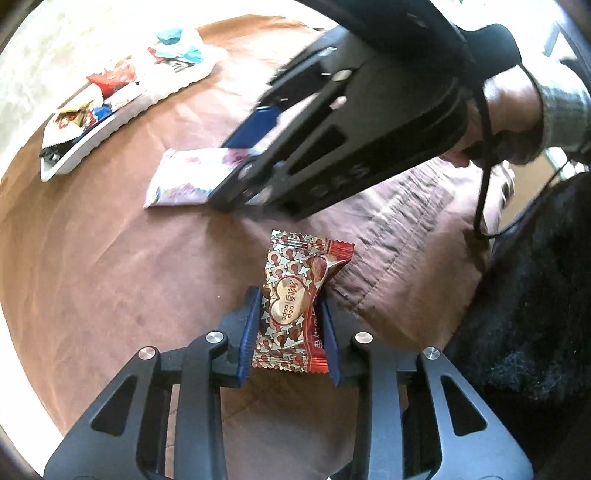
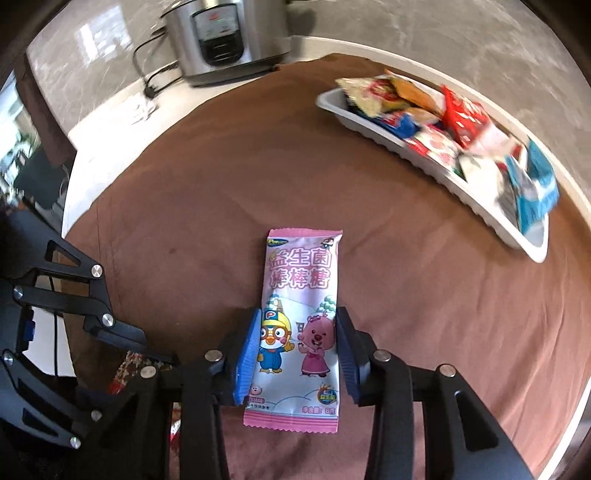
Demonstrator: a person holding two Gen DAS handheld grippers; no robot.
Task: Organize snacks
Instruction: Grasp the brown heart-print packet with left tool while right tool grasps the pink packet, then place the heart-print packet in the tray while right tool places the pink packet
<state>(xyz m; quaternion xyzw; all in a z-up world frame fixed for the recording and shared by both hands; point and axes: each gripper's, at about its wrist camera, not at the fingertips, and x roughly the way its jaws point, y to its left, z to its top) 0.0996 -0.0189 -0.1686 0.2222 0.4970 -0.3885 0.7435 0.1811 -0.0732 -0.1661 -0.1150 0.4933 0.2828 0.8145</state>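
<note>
A red and brown patterned candy packet [image 1: 291,306] stands on end on the brown cloth [image 1: 110,277]. My left gripper [image 1: 290,325] is shut on it, blue pads pressing both sides. A pink lollipop packet [image 2: 299,317] with cartoon animals lies flat further out. My right gripper [image 2: 297,350] is closed in on it, one pad against each long edge. In the left wrist view the right gripper [image 1: 221,170] comes down from the upper right onto the pink packet [image 1: 181,177]. A white tray [image 2: 376,134] piled with several snack packets sits at the far right.
The snack tray [image 1: 92,136] lies at the far left of the left wrist view. A steel rice cooker [image 2: 225,33] with a black cable [image 2: 155,81] stands beyond the cloth. A person's hand [image 1: 517,110] holds the right gripper. Dark fuzzy fabric [image 1: 535,314] borders the cloth's right edge.
</note>
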